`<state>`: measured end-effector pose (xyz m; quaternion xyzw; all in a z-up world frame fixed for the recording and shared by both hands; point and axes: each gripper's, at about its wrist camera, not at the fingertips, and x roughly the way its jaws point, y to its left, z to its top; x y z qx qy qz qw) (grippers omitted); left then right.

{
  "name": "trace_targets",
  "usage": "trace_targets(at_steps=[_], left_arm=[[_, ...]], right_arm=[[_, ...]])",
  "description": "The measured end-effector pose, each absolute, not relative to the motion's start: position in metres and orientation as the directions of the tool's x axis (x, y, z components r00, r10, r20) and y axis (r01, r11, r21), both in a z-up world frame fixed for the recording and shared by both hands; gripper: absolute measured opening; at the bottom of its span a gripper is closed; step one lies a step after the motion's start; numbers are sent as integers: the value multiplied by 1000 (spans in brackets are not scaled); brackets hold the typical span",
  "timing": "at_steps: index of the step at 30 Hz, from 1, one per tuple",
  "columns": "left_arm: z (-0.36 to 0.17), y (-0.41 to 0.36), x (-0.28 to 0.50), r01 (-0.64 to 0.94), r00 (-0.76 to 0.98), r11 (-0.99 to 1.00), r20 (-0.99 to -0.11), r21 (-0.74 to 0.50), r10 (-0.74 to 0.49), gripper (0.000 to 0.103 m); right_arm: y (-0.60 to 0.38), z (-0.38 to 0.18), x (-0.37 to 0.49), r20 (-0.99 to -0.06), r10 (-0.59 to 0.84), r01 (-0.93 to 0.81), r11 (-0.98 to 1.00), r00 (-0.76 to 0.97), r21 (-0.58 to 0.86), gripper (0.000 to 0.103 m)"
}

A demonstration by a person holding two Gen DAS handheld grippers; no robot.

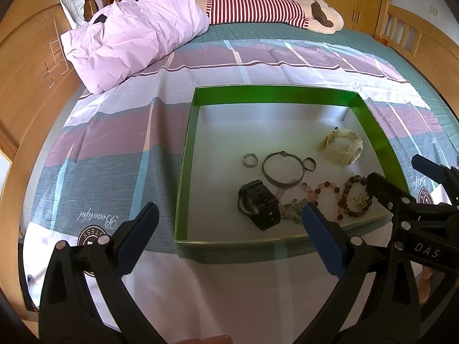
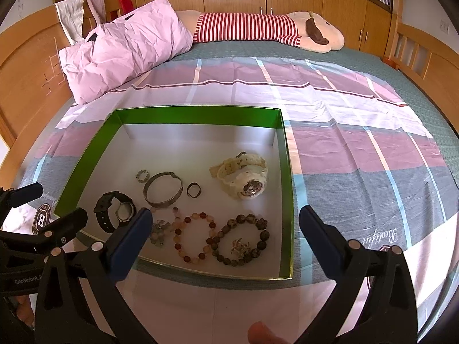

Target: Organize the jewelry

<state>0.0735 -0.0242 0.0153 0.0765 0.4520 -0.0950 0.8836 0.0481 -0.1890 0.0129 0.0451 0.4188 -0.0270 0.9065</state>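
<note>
Both tools, left (image 1: 229, 220) and right (image 2: 225, 226), gape empty at the box's (image 2: 198, 111) 6 o'clock edge, jewelry clustered near for reach.

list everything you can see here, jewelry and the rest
box: 1, green walls, white floor, on bedsheet
white watch: 1, cream, box right
black watch: 1, box near left
bangle: 1, silver, box middle
beaded ring: 1, silver, left of bangle
dark ring: 1, right of bangle
bead bracelets: 3; pale pink, orange-red, brown; box front
pillow: 1, lilac, bed left
plush toy: 1, red-striped, bed far side
left gripper: jaws open
right gripper: jaws open
</note>
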Motion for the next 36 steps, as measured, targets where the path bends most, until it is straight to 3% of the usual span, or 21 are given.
trace_targets(at_steps=[36], left_arm=[[12,-27,72,246,583,966,-808,75,-86,101]], right_arm=[[-185,6,49,-765,-49,95,995,642,17,102]])
